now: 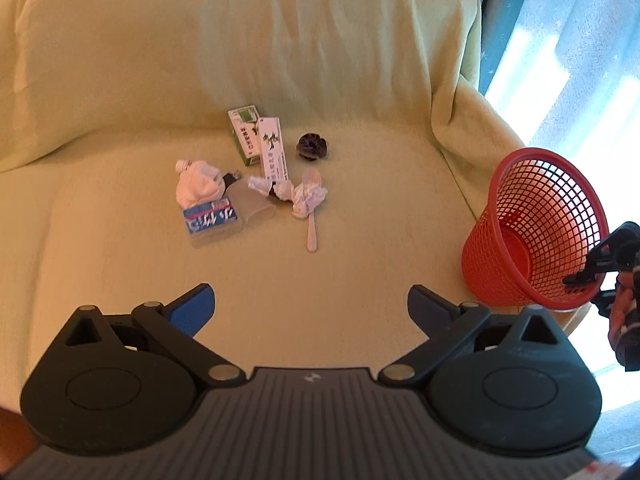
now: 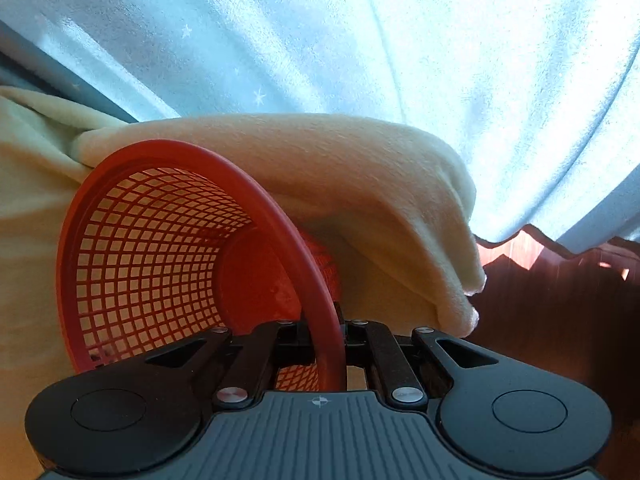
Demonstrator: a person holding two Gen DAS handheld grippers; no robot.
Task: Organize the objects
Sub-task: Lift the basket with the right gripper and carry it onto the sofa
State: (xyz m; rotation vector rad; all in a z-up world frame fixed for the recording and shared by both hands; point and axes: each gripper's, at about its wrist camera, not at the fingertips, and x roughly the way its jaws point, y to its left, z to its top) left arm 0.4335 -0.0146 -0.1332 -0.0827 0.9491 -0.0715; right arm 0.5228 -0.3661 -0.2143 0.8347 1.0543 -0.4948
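Red plastic mesh basket, lower left of frame, pinched at rim by right gripper for carrying; left gripper spread, empty.

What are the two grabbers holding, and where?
The right gripper pinches the red basket by its rim. The left gripper is open and holds nothing.

Clutter on sofa, basket right

A pale yellow blanket covers the sofa, beside a star-patterned curtain.
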